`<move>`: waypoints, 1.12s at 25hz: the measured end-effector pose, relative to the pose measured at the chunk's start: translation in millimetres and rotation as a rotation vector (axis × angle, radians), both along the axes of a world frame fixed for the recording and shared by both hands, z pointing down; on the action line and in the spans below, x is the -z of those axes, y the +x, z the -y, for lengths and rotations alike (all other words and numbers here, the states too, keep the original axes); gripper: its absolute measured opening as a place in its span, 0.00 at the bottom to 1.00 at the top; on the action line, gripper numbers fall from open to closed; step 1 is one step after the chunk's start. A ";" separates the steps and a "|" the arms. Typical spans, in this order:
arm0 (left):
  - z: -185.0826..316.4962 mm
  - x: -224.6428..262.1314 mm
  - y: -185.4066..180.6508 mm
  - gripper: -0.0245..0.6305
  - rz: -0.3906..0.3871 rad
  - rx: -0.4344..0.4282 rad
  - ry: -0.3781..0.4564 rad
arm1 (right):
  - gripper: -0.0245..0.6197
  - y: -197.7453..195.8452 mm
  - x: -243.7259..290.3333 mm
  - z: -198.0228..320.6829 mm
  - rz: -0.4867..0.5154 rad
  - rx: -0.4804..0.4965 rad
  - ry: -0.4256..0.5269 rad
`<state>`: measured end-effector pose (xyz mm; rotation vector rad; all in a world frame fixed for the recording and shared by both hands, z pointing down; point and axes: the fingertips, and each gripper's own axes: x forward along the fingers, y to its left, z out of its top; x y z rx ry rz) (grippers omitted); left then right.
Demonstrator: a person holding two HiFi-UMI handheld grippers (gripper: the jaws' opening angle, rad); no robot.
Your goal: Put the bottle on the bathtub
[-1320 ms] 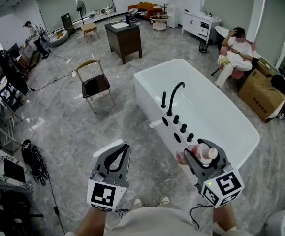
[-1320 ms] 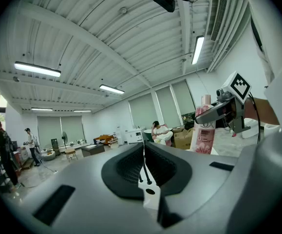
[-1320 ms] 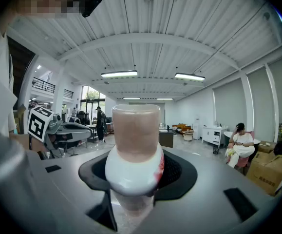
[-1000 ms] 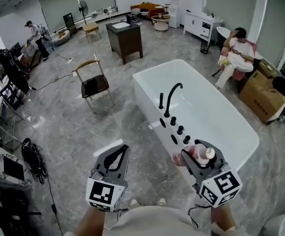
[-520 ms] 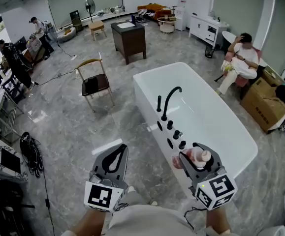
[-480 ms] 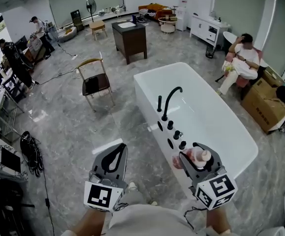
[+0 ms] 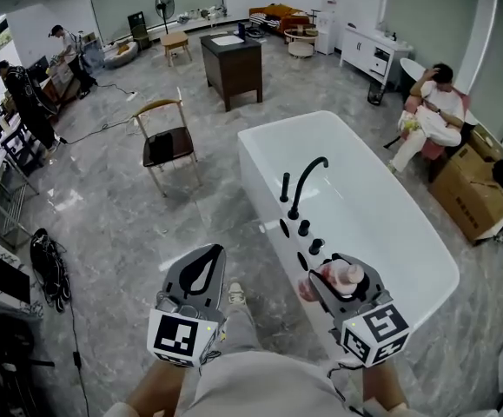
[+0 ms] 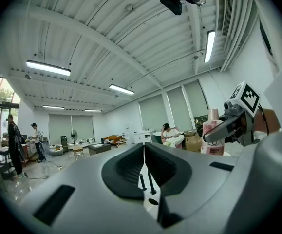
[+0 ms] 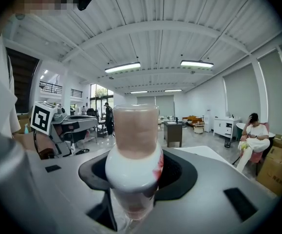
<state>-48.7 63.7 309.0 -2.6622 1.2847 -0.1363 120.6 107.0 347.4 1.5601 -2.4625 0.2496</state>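
My right gripper [image 7: 336,281] is shut on a white bottle [image 7: 341,277] with a pink cap and pink print. It hangs above the near left rim of the white bathtub [image 7: 407,233]. In the right gripper view the bottle [image 9: 134,152] stands upright between the jaws, cap up. My left gripper [image 7: 201,266] is shut with nothing in it, over the grey floor left of the tub. Its closed jaws meet in the left gripper view, where the bottle [image 8: 211,135] also shows at the right. A black faucet [image 7: 306,181] and several black knobs sit on the tub's left rim.
A wooden chair [image 7: 166,146] stands on the marble floor left of the tub. A dark cabinet [image 7: 232,63] is farther back. A seated person [image 7: 433,120] and cardboard boxes [image 7: 473,189] are at the right. People stand at the far left [image 7: 25,102].
The view has shifted slightly; both grippers hold their places in front of me. The right gripper with the bottle sits a little lower and closer to the tub's near rim.
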 end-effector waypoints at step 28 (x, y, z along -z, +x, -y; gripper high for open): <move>409.2 -66.3 -10.9 0.08 0.100 -0.204 -0.092 | 0.40 -43.2 -56.2 435.1 -0.175 0.043 -0.042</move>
